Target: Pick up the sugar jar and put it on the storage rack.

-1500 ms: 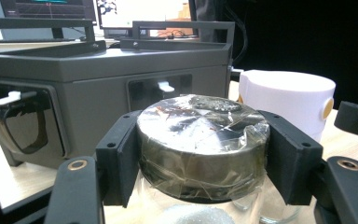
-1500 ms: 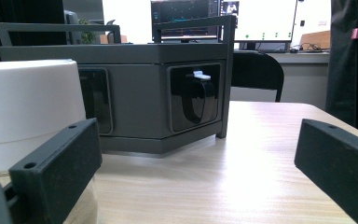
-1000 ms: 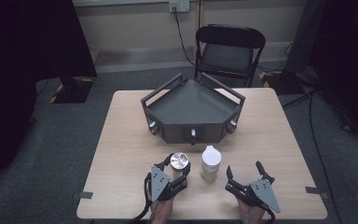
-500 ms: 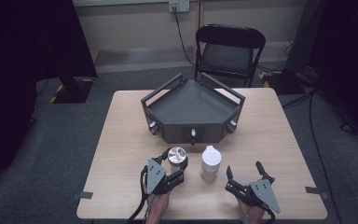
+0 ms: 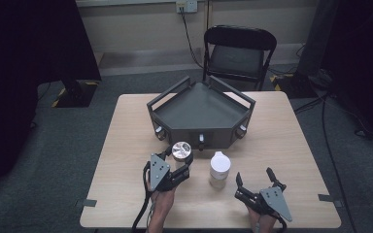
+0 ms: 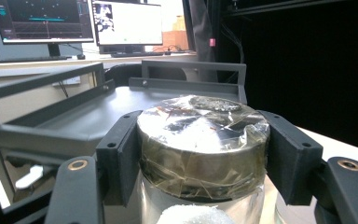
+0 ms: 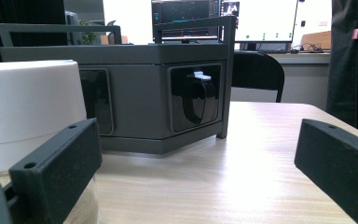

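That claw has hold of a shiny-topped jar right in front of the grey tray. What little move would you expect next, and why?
Probably carrying it up and forward over the tray's rim. The left claw is shut on the jar, just in front of the grey tray. The right claw stands open beside the white-capped bottle.

The room is lying dim around a softly lit table [image 5: 126,194], its corners falling to black. Glare is glinting off the taped jar lid [image 6: 200,121], bright monitors [image 7: 261,21] are washing out behind, and the nearest jaws are blurring.
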The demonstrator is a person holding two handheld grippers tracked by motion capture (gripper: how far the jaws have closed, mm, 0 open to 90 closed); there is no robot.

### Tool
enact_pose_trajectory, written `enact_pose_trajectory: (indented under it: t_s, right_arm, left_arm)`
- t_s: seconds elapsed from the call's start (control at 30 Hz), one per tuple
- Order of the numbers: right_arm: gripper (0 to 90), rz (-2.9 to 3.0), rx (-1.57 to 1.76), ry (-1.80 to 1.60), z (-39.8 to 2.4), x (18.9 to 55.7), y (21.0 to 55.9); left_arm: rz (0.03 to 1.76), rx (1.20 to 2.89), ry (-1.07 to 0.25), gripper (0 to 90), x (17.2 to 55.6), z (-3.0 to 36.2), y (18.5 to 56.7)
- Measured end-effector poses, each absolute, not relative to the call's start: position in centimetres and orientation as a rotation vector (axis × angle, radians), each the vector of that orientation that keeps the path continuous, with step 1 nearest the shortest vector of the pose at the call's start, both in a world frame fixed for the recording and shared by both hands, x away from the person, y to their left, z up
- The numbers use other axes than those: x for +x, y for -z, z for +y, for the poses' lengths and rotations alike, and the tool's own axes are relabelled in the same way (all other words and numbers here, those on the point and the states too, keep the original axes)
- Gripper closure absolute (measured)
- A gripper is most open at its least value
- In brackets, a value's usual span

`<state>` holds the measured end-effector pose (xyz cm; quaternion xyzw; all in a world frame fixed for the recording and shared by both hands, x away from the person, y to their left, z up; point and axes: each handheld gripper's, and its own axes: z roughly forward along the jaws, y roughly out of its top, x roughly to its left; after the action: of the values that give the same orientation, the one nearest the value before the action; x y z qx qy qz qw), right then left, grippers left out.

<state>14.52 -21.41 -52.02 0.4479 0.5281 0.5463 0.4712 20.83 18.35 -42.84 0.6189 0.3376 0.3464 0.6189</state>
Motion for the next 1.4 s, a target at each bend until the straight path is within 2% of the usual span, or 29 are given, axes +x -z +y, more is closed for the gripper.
enact_pose_trajectory:
  t_s: [0.8,1.4]
  right_arm:
    - [0.0,1.292,1.098,-1.338,-21.4,14.5,52.0]
    - [0.0,1.298,1.096,-1.332,-21.4,14.5,52.0]
  left_arm:
    - [0.853,1.361,-0.887,35.1,22.7,16.0,38.6]
    - [0.961,1.321,-0.946,35.1,27.3,13.9,36.2]
